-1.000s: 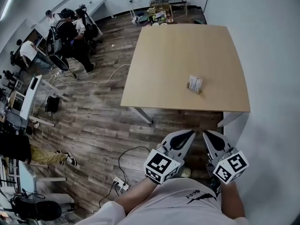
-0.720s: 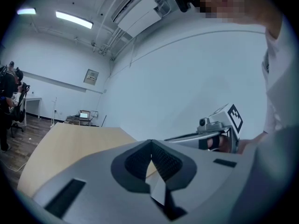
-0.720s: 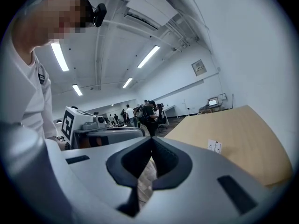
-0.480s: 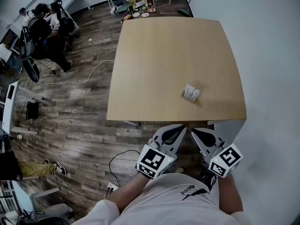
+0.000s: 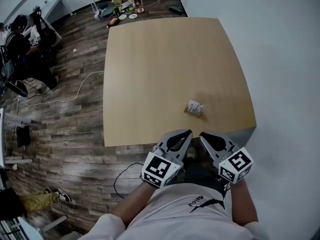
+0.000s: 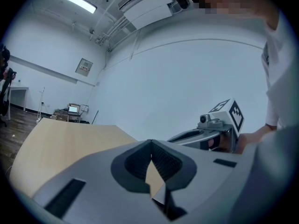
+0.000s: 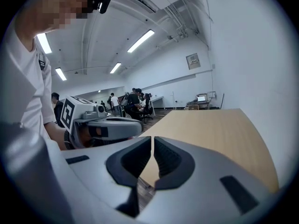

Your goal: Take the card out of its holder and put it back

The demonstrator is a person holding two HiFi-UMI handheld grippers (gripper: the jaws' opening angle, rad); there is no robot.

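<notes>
Head view: a wooden bench (image 5: 165,69), with the left gripper (image 5: 186,134) and right gripper (image 5: 205,135) held just off its near edge, each with jaws together on nothing; a small card holder (image 5: 189,112) stands near the front right edge, a white printed card (image 5: 196,106) in it. The holder looks light and liable to slide or tip, so it likely needs steadying at its base. The thin, bendable card is best pinched by its exposed top edge.

Wooden table (image 5: 165,59), plank floor (image 5: 70,129), people at desks (image 5: 17,34)
</notes>
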